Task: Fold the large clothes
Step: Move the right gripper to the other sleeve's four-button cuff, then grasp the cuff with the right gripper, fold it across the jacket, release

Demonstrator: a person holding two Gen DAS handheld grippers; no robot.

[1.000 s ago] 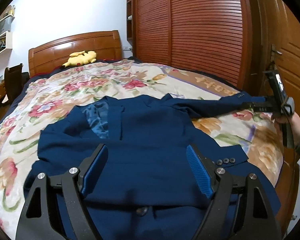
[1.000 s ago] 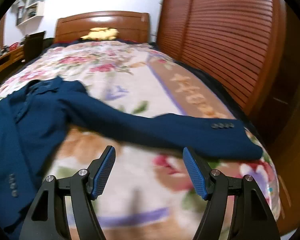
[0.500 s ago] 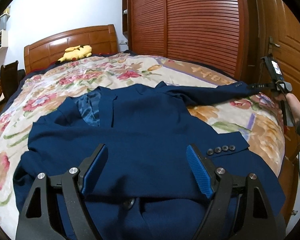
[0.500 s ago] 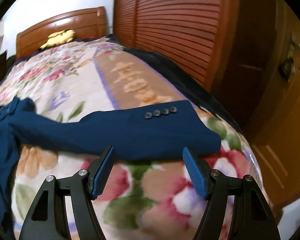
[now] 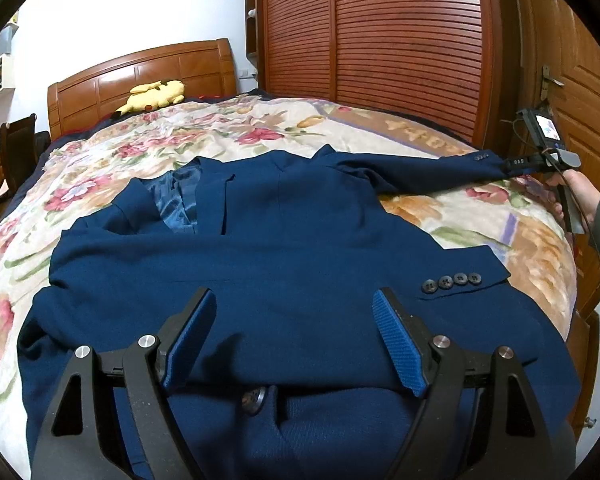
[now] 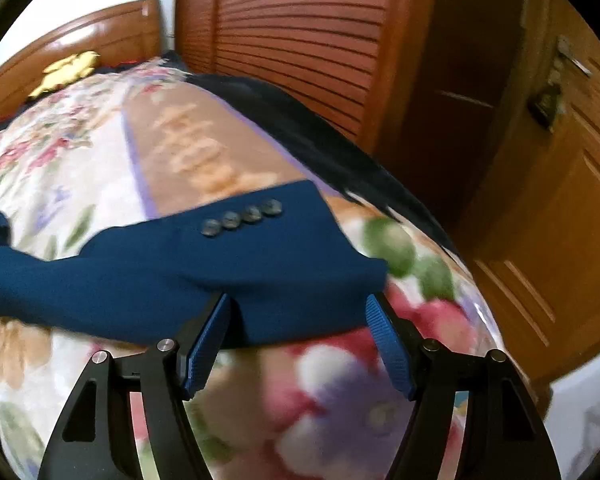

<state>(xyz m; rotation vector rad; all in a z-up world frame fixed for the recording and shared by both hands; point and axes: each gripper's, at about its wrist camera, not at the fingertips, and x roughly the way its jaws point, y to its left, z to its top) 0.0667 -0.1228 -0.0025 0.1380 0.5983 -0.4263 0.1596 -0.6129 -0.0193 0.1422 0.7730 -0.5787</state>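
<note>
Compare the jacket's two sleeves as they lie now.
The folded sleeve lies across the jacket front; the outstretched sleeve runs out over the bedspread. The right gripper, open, brackets the outstretched cuff; nothing grips the folded one. Both show four cuff buttons.

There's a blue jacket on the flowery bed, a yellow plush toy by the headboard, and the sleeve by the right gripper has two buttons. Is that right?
Almost. The sleeve has four buttons, not two; the right wrist view shows them in a row. The blue jacket on the flowery bed and the yellow plush toy are right.

Left gripper [image 5: 294,330] hangs spread above blue jacket [image 5: 280,248] on bed [image 5: 100,152].
</note>
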